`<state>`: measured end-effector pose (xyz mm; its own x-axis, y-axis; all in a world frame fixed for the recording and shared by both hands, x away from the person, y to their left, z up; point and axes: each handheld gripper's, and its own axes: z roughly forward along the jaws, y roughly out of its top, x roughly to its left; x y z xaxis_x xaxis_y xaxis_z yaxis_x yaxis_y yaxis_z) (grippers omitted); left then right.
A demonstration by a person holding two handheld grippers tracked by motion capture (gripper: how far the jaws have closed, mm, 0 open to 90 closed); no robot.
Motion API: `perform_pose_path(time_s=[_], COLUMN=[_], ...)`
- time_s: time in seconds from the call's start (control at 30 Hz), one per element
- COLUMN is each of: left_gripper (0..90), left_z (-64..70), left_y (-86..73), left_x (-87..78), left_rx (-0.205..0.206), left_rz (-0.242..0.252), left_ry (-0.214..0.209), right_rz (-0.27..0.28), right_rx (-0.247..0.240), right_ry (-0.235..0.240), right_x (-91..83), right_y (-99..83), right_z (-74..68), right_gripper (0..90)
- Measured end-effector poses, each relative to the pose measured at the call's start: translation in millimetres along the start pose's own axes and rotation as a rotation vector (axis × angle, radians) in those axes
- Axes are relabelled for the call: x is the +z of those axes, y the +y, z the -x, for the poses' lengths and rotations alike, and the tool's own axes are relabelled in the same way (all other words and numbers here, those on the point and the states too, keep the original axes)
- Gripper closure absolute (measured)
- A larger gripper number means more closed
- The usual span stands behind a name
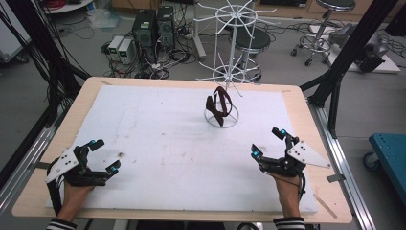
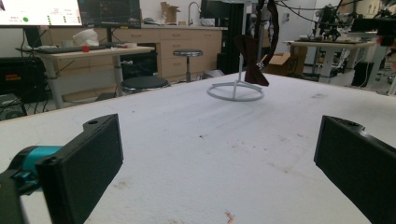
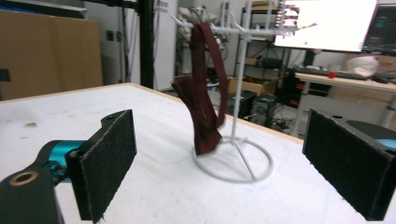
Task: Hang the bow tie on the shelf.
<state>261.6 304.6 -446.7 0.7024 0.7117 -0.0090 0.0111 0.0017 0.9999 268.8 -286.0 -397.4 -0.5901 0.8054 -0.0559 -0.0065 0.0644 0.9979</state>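
- Left gripper (image 1: 106,155): jaws wide apart, empty, rested at near left of white table cover (image 1: 158,143).
- Right gripper (image 1: 268,142): jaws spread, empty, near right.
- Dark red strap (image 1: 219,105): hung on white wire stand (image 1: 230,57), far centre-right.

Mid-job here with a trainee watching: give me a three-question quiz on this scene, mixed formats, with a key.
1. True or false: the dark red bow tie lies flat on the white mat.
2. Which gripper is holding something? A) left gripper B) right gripper C) neither
3. Fill in: the white wire rack stands on a ____-shaped base.

Key:
1. False; it hangs from the rack, draped down toward the base.
2. C; both sets of jaws stand wide apart with nothing between them.
3. Ring.
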Motion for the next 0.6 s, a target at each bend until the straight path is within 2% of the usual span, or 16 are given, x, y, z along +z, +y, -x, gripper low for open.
perform_pose_path(time_s=[0.07,0.13,0.23,0.43,0.5,0.6], left_gripper=[1.7,1.7,1.7,1.7,1.7,1.7], left_z=[0.3,0.5,0.7,1.8,1.9,1.7], left_y=[-0.7,-1.1,-1.5,-5.2,-5.7,-6.3], left_x=[0.8,1.5,2.3,5.5,4.2,3.3], left_rx=[0.001,0.004,0.006,0.009,0.006,0.003], left_rz=[-0.002,0.002,0.001,-0.013,0.005,0.016], left_ry=[0.000,-0.001,0.000,-0.003,0.008,0.012], right_rz=[0.012,0.011,0.008,0.011,0.013,0.010], right_rx=[-0.011,0.007,-0.005,0.007,0.002,0.020], right_ry=[-0.027,-0.038,-0.065,-0.086,-0.091,-0.100], right_x=[-2.9,-5.4,-6.4,-5.0,-4.8,-4.6], right_y=[-9.0,-17.1,-27.1,-42.1,-46.5,-53.9], right_z=[-0.7,-1.2,-0.8,-0.3,-0.4,-0.4], right_gripper=[9.2,9.2,9.2,9.2,9.1,9.1])
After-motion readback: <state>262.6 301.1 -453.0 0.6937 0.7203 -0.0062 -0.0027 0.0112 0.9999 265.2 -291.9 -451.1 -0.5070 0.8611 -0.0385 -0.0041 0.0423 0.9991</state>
